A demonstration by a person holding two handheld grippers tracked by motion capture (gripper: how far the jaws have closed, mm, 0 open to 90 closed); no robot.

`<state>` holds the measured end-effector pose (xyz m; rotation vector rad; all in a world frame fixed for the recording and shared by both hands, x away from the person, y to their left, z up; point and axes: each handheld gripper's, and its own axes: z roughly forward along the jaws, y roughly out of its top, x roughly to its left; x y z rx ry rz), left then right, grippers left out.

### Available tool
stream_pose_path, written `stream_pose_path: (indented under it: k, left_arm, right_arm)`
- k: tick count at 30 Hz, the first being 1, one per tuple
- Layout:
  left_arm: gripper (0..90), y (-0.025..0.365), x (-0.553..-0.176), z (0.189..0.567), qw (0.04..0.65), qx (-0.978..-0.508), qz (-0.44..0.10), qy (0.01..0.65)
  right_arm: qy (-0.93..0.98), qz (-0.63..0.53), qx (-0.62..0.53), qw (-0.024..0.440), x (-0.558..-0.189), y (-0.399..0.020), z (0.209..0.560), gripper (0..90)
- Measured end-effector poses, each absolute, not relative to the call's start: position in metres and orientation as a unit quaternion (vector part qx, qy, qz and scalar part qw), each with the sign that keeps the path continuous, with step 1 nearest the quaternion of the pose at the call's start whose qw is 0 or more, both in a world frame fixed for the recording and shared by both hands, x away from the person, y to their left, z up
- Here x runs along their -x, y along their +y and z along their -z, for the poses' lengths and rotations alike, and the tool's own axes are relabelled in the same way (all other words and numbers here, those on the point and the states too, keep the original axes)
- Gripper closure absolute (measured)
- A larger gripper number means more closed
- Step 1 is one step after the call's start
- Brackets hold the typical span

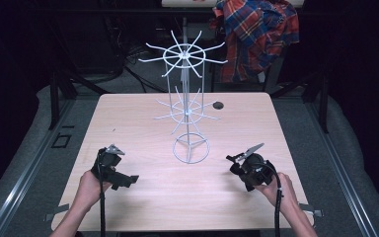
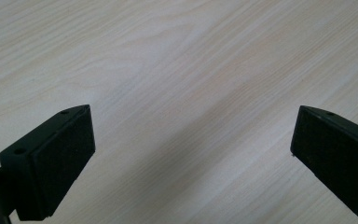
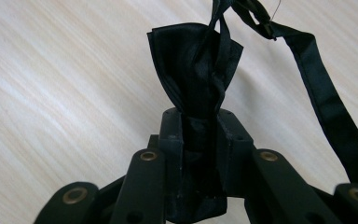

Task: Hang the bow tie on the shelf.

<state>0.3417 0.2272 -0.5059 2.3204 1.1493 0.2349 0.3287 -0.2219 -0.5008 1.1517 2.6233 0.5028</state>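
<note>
Right gripper (image 3: 200, 123), jaws clamped on a black bow tie (image 3: 193, 65) lifted just above the table (image 1: 128, 123), strap (image 3: 326, 102) trailing, likely for hanging on the wire rack (image 1: 187, 106). Left gripper (image 2: 191, 154) waits nearby, jaws wide and empty.

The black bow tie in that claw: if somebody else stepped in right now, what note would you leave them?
Right gripper: shut on the black bow tie, its strap trailing to one side above the table.
Left gripper: open, nothing between its jaws, low over bare wood at the near left.
White wire rack: upright mid-table, arms bare.
Done: tie picked up.
Left: probably hanging it on a rack arm; the left gripper might steady the rack.
</note>
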Motion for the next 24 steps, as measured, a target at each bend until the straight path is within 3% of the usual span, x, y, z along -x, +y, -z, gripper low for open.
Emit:
stream_pose_path:
  k: [24]
  left_arm:
    - [0.0, 0.228, -0.341, 0.505, 0.272, -0.857, -0.087, 0.429]
  right_arm:
    - [0.877, -0.234, -0.393, 0.145, -0.344, -0.21, 0.47, 74.2]
